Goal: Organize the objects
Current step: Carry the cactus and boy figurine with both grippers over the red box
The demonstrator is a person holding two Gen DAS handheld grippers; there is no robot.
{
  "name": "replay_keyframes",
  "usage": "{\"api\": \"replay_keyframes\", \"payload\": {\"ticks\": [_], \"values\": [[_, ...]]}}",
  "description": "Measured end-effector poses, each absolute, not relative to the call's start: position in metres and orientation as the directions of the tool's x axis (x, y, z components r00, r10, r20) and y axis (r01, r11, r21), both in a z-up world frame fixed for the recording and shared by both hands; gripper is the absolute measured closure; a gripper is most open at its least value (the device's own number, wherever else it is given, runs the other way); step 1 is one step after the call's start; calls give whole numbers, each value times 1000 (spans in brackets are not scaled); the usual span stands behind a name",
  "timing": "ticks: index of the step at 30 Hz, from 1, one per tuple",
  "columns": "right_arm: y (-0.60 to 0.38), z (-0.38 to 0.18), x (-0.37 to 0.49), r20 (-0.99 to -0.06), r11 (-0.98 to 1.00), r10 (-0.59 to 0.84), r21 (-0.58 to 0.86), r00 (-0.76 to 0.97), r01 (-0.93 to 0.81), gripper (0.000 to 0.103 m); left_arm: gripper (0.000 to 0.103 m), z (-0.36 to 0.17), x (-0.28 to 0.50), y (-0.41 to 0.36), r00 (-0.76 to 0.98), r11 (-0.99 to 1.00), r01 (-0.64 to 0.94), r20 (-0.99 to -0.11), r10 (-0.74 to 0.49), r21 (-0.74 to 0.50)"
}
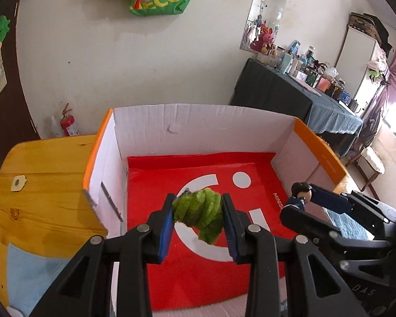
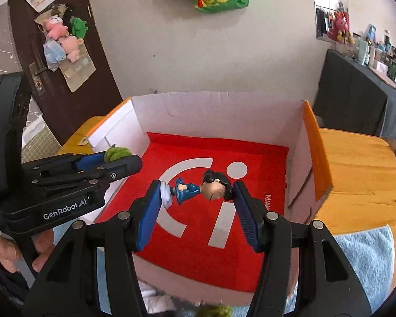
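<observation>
My left gripper is shut on a green fuzzy knotted toy and hangs over the open cardboard box. A red bag with a white logo lines the box floor. In the right wrist view my right gripper is shut on a small figurine with black hair and blue clothes, held sideways with its white base against the left pad and its head against the right pad, also above the red bag. Each gripper shows in the other's view: the right gripper at right, the left gripper at left.
The box has orange outer walls and stands on a wooden table with a light blue towel. A green fuzzy piece lies near the bottom edge. A hand grips the left tool. A dark-clothed cluttered table stands behind.
</observation>
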State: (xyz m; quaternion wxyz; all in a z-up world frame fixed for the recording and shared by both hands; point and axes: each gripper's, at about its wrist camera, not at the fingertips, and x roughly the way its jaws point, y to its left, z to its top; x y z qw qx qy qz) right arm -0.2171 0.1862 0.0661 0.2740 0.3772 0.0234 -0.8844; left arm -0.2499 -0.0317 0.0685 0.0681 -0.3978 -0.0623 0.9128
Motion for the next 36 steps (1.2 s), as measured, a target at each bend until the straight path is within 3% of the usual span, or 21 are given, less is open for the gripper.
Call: {"api": "replay_keyframes", "payload": {"ticks": [20,36], "values": [[174,28,-267,-821,-868,-373,145,-431,474,50,67,21,-304,-35,-506,-985,-43,-847,164,-165],[186,10,-275,-867,-875,-349,166,-354,455,50,67,2,-305,-41,-449,-979,-30,-873,192,-200]]}}
